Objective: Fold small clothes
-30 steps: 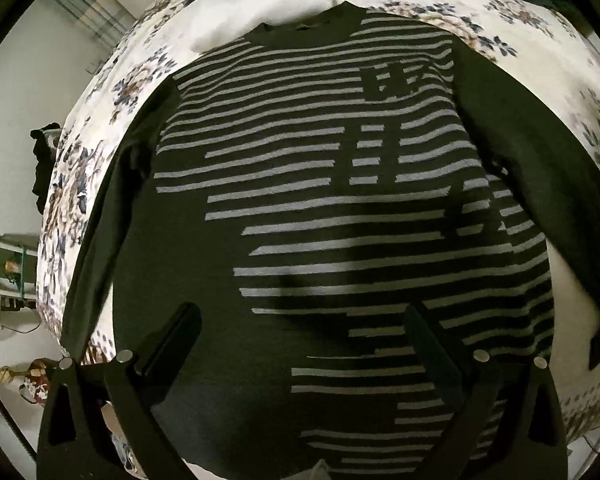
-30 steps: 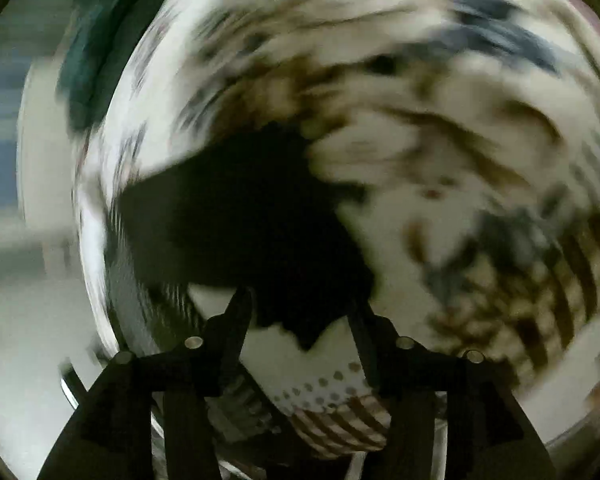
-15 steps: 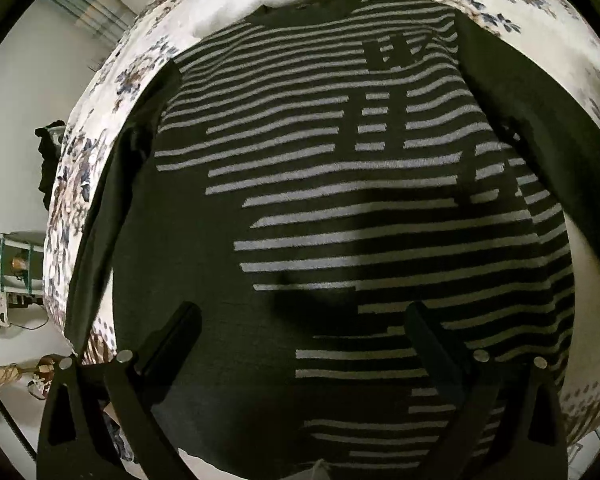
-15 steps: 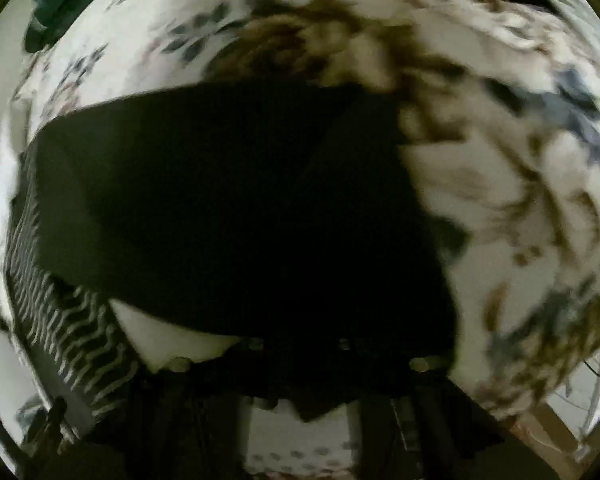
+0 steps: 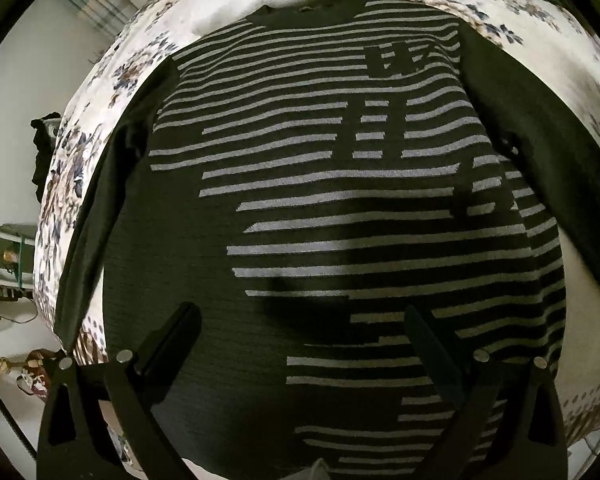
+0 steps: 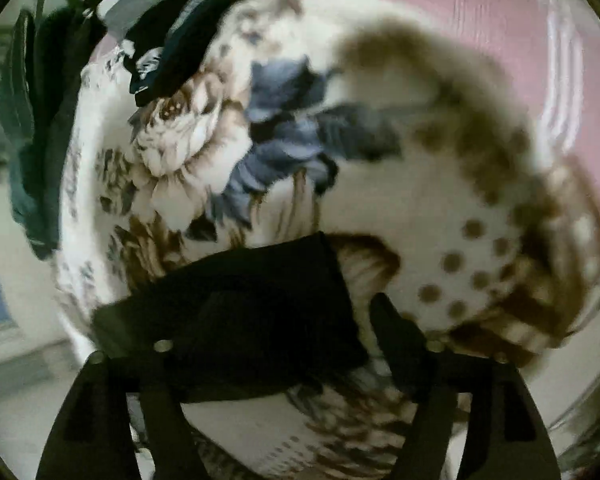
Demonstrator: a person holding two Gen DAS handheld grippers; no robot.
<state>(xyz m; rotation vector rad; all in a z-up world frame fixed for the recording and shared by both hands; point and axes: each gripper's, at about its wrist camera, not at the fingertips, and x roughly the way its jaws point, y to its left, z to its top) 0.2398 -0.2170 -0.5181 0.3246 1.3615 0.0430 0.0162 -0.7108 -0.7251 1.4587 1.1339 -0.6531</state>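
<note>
Currently the striped sweater (image 5: 320,208) is laid flat, front up, on the floral bed (image 5: 100,92); sleeve folding is judged in hand. Left tongs (image 5: 300,324) are held spread above the hem, nothing pinched. Right tongs (image 6: 296,312) have just been opening; a dark sleeve end (image 6: 236,304) is seen between them, unpinched. Re-gripping seems needed next. Right view is blurred; the sweater's right cuff is cut off.

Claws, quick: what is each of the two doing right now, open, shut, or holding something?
Left claw: open, above the striped sweater, holding nothing.
Right claw: open; jaws have just been opening, dark sleeve lying loose between them.
</note>
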